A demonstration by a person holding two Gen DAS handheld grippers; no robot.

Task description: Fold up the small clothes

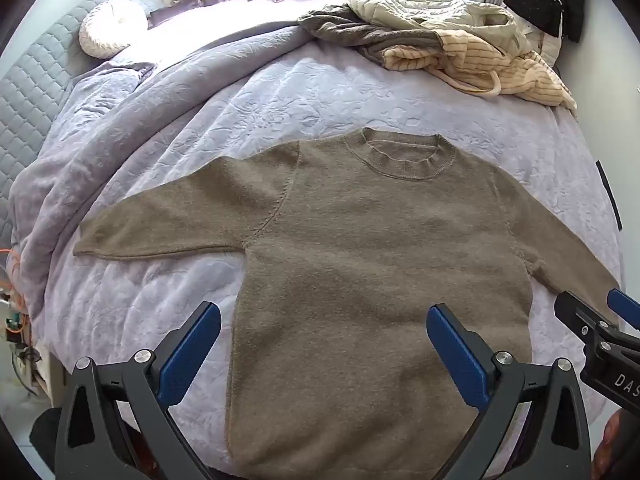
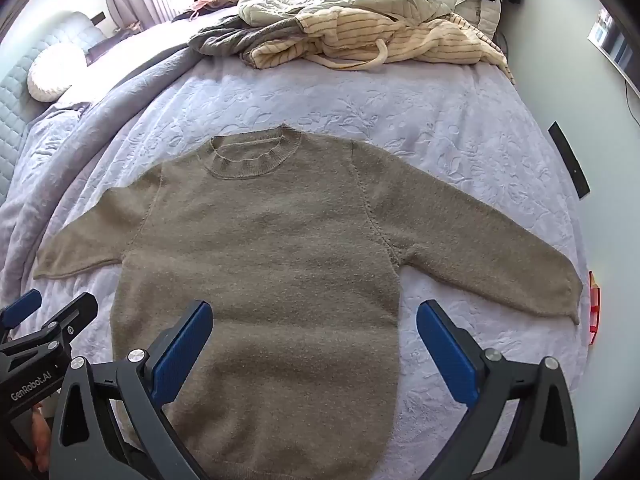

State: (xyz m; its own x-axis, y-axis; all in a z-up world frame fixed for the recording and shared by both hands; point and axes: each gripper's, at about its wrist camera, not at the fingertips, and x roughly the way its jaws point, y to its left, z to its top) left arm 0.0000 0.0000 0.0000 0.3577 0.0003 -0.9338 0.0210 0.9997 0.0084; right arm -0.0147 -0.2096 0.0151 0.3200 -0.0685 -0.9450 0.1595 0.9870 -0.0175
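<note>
A brown knit sweater (image 1: 360, 248) (image 2: 260, 248) lies flat on the bed, collar away from me and both sleeves spread out to the sides. My left gripper (image 1: 324, 320) hovers open above the sweater's lower body, nothing between its blue pads. In the right wrist view my right gripper (image 2: 314, 316) also stands open, over the lower right part of the body, and holds nothing. Each gripper shows at the edge of the other's view: the right gripper (image 1: 600, 320) at the right edge, the left gripper (image 2: 44, 320) at the left edge.
The bed is covered by a pale lilac quilted bedspread (image 1: 280, 92) (image 2: 400, 112). A heap of other clothes (image 1: 440, 40) (image 2: 352, 20) lies at the far side. A bunched blanket (image 1: 100, 128) and a round white pillow (image 1: 108, 28) lie at the left.
</note>
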